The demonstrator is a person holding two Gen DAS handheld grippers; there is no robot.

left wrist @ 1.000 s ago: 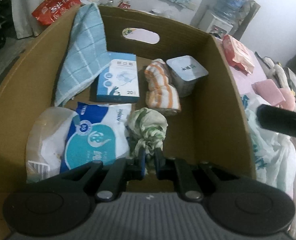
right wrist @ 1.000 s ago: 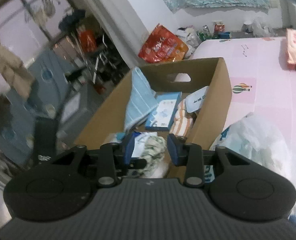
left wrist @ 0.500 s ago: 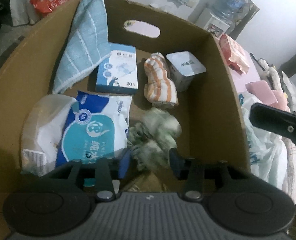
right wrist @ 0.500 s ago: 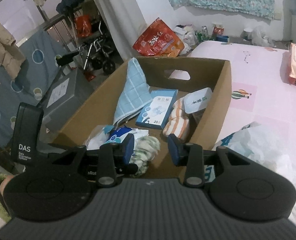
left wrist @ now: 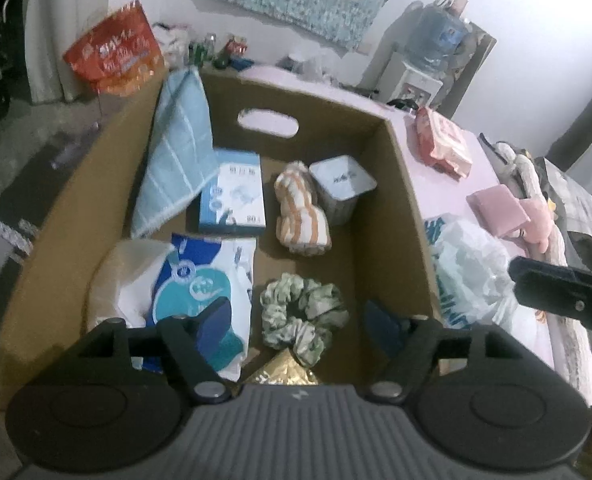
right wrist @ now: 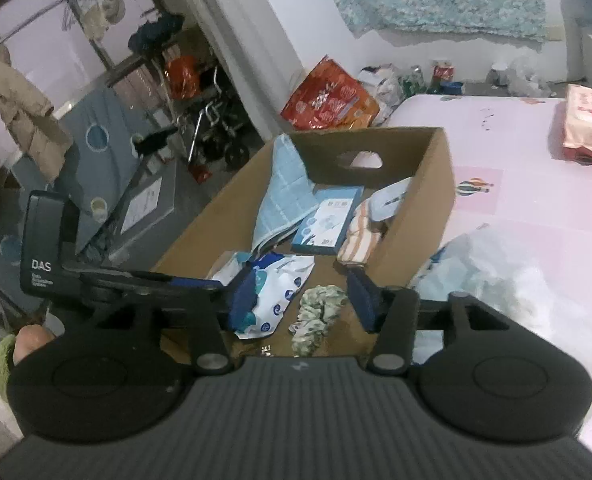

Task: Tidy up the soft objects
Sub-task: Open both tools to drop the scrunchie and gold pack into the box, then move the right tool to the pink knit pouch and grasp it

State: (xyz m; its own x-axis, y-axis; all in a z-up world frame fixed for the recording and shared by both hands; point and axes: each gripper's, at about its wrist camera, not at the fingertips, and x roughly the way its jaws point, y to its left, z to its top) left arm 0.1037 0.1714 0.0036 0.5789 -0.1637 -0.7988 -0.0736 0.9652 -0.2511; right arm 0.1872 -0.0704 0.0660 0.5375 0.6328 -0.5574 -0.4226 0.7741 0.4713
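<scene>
Right hand-held gripper [right wrist: 302, 298] jaws opening, empty, above scrunchie [right wrist: 320, 312] in cardboard box [right wrist: 428, 216]

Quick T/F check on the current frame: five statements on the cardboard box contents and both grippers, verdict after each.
1. The green scrunchie lies on the floor of the cardboard box. True.
2. The left gripper is clamped on the scrunchie. False: its jaws are opening and the pads are clear of it.
3. The blue checked towel leans against the box's left wall. True.
4. The striped orange cloth lies outside the box on the pink bed. False: it is inside, beside the white tub.
5. The right gripper holds the blue carton. False: it holds nothing, jaws opening.
</scene>
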